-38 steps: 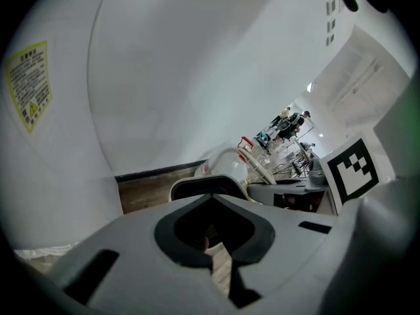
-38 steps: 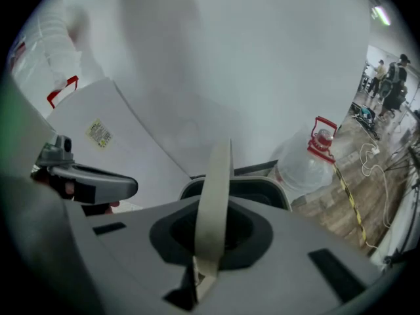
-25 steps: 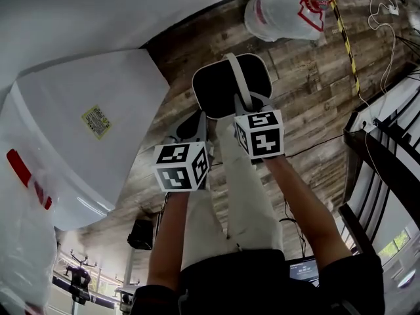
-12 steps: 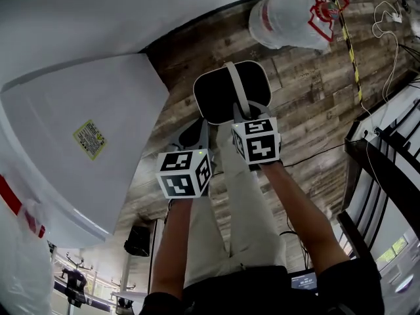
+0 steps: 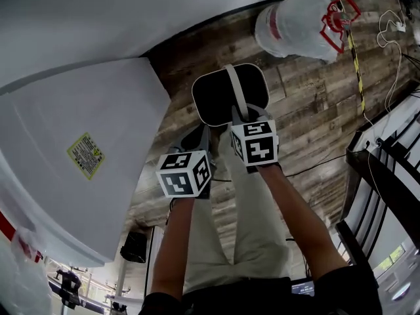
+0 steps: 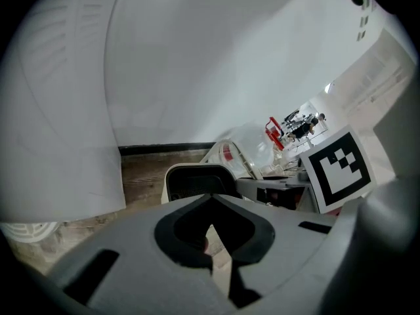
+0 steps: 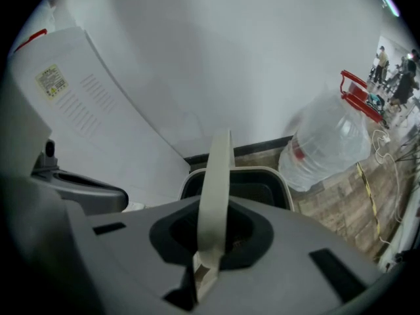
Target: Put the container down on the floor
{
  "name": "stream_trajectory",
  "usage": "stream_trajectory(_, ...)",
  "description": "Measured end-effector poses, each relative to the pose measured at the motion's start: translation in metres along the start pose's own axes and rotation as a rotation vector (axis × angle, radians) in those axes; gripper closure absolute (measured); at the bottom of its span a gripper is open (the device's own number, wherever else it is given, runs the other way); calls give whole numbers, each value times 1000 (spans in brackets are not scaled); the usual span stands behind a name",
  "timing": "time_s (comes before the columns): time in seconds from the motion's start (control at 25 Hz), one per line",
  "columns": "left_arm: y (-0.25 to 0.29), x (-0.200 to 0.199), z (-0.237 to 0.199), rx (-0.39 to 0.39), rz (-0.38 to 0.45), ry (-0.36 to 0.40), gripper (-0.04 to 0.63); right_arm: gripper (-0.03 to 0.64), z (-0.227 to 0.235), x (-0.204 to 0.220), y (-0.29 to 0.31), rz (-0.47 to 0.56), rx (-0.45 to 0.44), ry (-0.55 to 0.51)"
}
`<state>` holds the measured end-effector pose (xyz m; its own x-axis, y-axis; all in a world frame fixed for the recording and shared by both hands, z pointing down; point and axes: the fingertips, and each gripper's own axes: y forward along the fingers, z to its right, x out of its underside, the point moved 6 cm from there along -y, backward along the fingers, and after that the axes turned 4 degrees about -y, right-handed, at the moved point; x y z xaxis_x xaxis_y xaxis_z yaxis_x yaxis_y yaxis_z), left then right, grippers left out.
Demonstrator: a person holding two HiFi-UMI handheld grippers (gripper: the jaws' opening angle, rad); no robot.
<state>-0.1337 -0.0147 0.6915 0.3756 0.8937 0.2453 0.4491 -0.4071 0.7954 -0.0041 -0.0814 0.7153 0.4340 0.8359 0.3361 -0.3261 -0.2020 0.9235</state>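
Note:
The container (image 5: 220, 97) is a dark bin with a cream rim and a cream strap handle (image 5: 235, 84), hanging over the wood plank floor (image 5: 308, 110). My right gripper (image 5: 244, 113) is shut on that handle, and in the right gripper view the handle (image 7: 216, 176) runs straight into the closed jaws of the right gripper (image 7: 205, 258), with the bin (image 7: 266, 186) beyond. My left gripper (image 5: 200, 133) hangs beside it to the left, and it is shut with nothing between its jaws. The left gripper view shows the bin (image 6: 193, 182) just past the left gripper (image 6: 211, 231).
A large clear water bottle (image 5: 295, 21) with a red handle lies on the floor behind the bin. A big white appliance (image 5: 85, 156) fills the left. Cables (image 5: 387, 31), a yellow-black strip (image 5: 357, 64) and a dark railing (image 5: 387, 176) are on the right. The person's legs are below.
Both grippers and the hanging container have shifted slightly down in the head view. The white appliance and the bottle have slid as the head turned. The grip is unchanged.

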Motion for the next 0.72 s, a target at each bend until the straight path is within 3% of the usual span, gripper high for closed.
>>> stream_trajectory(0.72,53,-13,-61,-41,69,-4,581,586,0,-33,94,70,-10,-97)
